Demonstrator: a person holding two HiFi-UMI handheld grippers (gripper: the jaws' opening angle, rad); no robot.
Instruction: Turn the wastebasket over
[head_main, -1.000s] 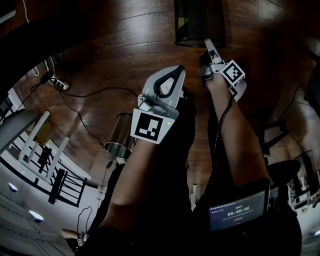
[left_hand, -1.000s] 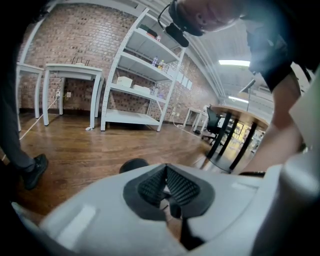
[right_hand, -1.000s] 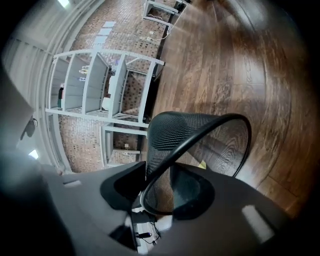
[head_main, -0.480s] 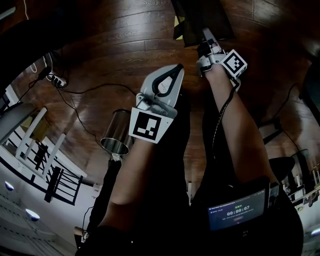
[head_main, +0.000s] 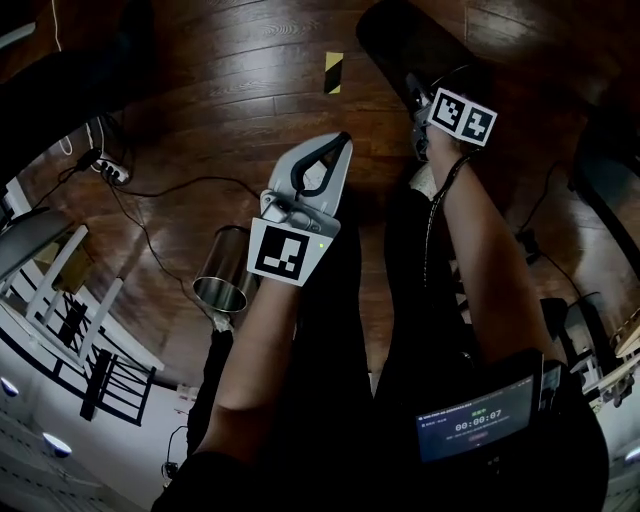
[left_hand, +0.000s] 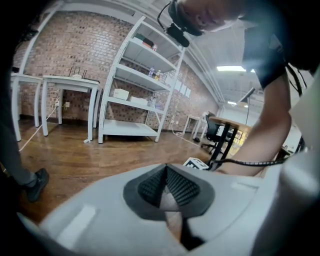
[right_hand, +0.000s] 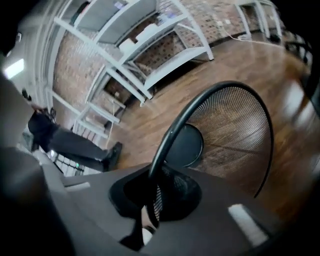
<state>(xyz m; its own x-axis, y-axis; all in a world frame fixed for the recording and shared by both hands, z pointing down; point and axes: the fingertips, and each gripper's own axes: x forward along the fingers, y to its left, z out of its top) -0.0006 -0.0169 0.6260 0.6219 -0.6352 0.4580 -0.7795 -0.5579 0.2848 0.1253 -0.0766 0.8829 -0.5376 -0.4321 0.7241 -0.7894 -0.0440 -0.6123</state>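
Observation:
The wastebasket (head_main: 410, 45) is black wire mesh and hangs tilted above the wood floor at the top right of the head view. My right gripper (head_main: 412, 85) is shut on its rim. In the right gripper view the rim (right_hand: 172, 130) runs down between the pinched jaws of the right gripper (right_hand: 156, 187). The basket's open mouth faces the camera, with the mesh wall (right_hand: 235, 130) and solid round bottom (right_hand: 185, 145) showing. My left gripper (head_main: 343, 140) hovers mid-frame, apart from the basket. In its own view the left gripper (left_hand: 166, 182) is shut with nothing between the pads.
A shiny metal can (head_main: 225, 270) stands on the floor at the left, near a power strip (head_main: 112, 170) and its cable. A yellow-and-black tape mark (head_main: 333, 73) lies on the floor. White shelving (left_hand: 135, 95) lines the brick wall. A person (right_hand: 75, 145) stands nearby.
The wastebasket has left the floor and tilted, carried up by my right gripper; the tape mark beneath it is uncovered. My left gripper has risen a little.

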